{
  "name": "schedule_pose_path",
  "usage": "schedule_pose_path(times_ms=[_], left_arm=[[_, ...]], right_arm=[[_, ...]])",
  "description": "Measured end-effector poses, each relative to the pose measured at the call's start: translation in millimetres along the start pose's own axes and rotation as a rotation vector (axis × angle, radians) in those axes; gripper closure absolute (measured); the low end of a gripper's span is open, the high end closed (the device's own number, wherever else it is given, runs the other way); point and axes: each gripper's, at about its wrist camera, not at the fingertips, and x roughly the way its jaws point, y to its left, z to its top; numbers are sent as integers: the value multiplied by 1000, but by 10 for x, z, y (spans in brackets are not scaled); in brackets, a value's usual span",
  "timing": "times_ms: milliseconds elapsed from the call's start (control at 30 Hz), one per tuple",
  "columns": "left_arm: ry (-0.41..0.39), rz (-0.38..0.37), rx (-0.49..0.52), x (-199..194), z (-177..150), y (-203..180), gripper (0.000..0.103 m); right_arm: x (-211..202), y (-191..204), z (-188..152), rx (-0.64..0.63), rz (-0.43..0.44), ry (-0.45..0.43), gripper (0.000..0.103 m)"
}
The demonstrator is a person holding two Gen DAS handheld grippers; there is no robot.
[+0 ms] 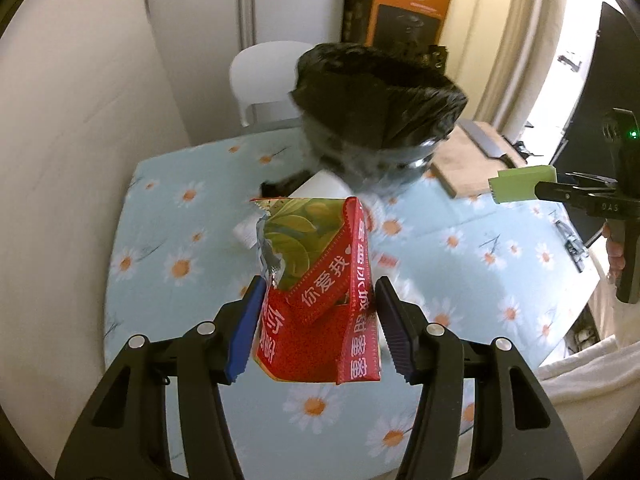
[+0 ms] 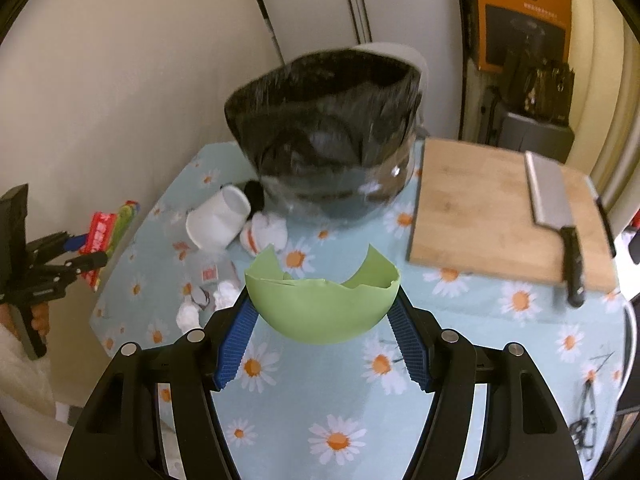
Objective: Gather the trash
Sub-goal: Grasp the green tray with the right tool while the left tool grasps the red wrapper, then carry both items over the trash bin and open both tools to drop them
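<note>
My left gripper (image 1: 318,322) is shut on a red and green snack wrapper (image 1: 320,280), held above the floral table; it also shows at the left of the right wrist view (image 2: 106,240). My right gripper (image 2: 324,316) is shut on a broken green shell-like piece (image 2: 324,304), which also shows in the left wrist view (image 1: 522,184). A bin lined with a black bag (image 1: 376,108) stands at the table's far side, beyond both grippers (image 2: 328,136). A tipped white cup (image 2: 218,222), crumpled tissues (image 2: 268,232) and small scraps (image 2: 208,288) lie on the table.
A wooden cutting board (image 2: 480,208) with a cleaver (image 2: 554,216) lies at the right. A white chair (image 1: 264,76) stands behind the table. An orange box (image 1: 408,12) sits at the back. The floral tablecloth (image 2: 480,320) covers the table.
</note>
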Motion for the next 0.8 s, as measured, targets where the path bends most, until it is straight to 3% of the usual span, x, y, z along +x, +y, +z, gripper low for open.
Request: schedule_pose_path(times_ms=[233, 333, 800], left_arm=[[7, -19, 57, 144, 488, -147, 46], [5, -70, 52, 166, 750, -168, 46], [-71, -110, 228, 192, 1761, -437, 46]], right_arm=[[-320, -10, 342, -18, -12, -67, 42], [-407, -19, 540, -23, -22, -98, 42], [-408, -26, 1242, -84, -60, -161, 42]])
